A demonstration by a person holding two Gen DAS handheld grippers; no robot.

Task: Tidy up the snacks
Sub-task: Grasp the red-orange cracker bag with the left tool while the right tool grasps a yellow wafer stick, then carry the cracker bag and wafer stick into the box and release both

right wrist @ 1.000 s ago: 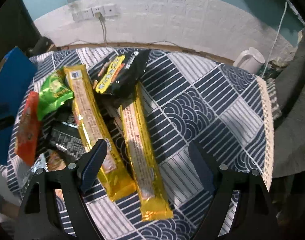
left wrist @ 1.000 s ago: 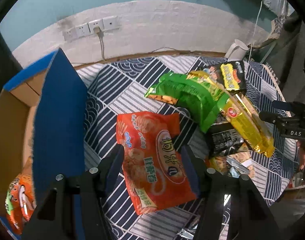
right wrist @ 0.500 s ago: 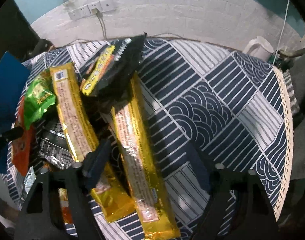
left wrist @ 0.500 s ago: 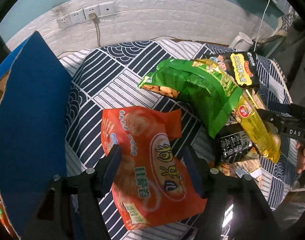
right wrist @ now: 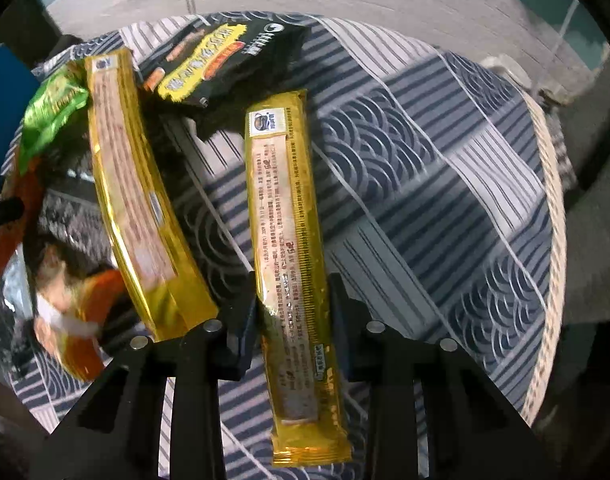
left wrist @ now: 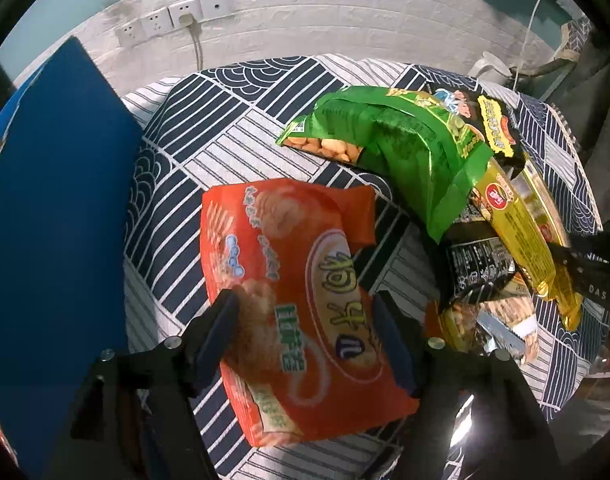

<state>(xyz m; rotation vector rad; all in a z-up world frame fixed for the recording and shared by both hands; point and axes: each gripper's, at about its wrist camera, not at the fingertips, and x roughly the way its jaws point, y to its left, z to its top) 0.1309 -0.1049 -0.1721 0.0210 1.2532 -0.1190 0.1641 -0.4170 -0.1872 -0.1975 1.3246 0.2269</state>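
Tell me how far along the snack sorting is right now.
Early to midway, I'd judge. In hand: the left gripper is shut on the orange snack bag, and the right gripper is shut on a long gold packet. Left on the patterned cloth: the green bag, the black bag and a second gold packet. The blue box flap hides anything already stowed.

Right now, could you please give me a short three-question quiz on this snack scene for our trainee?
1. True or false: the right tool grips a long gold packet.
2. Which bag sits between the left tool's fingers: A green, B orange, C black?
3. Fill in: the green bag leans on the snack ____.

Key: 1 true. 2 B, the orange bag. 3 pile.
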